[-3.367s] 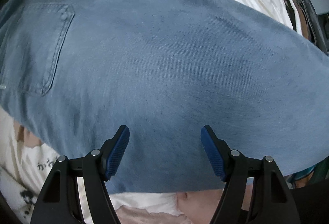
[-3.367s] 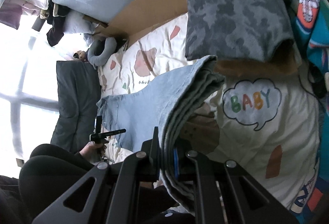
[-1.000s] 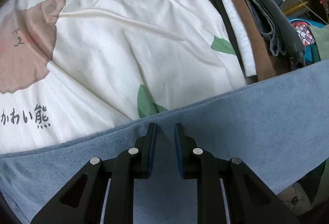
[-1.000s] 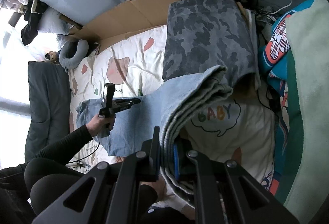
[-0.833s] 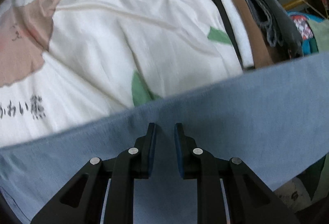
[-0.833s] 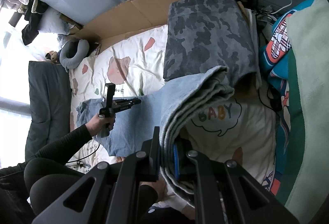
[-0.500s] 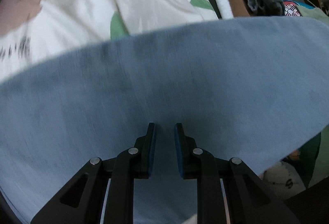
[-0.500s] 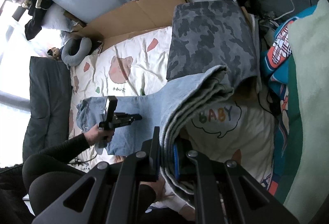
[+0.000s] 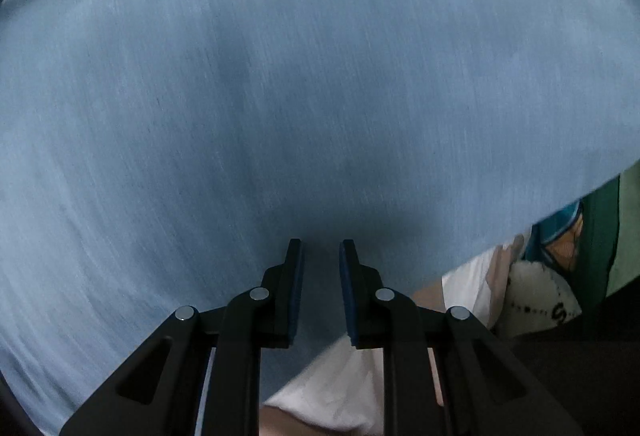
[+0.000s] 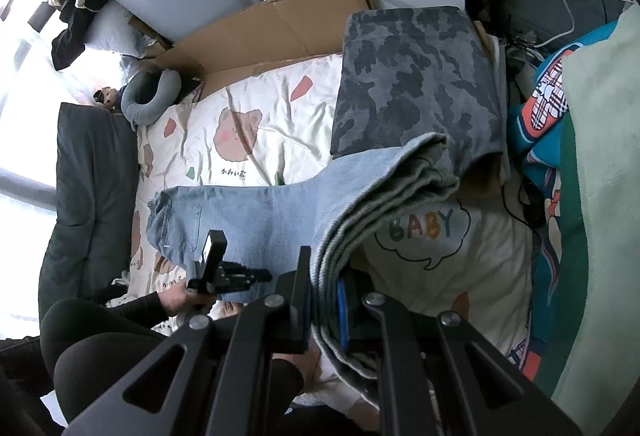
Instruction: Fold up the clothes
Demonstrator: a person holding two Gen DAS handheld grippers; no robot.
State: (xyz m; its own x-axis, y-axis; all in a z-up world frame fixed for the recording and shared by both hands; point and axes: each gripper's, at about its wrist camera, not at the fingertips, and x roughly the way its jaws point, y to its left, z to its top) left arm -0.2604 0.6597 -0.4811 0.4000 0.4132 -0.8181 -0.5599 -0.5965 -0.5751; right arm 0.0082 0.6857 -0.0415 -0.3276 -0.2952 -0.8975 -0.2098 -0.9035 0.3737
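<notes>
The right gripper (image 10: 324, 296) is clamped on the bunched hem layers of the light blue jeans (image 10: 256, 212), as it was a second ago, and holds that end lifted above the bear-print sheet (image 10: 272, 104). From the clamp the denim runs down and away to the waist and back pocket, which lie flat on the sheet. The left gripper (image 9: 320, 268), jaws narrow with only a slim gap and nothing visibly pinched, sits over the jeans' near edge; its view, which a second ago showed mostly sheet beyond the denim, is now almost filled by blurred blue cloth. Beyond the jeans on the sheet lies a folded camouflage garment (image 10: 416, 76), with cardboard (image 10: 276, 28) behind it.
</notes>
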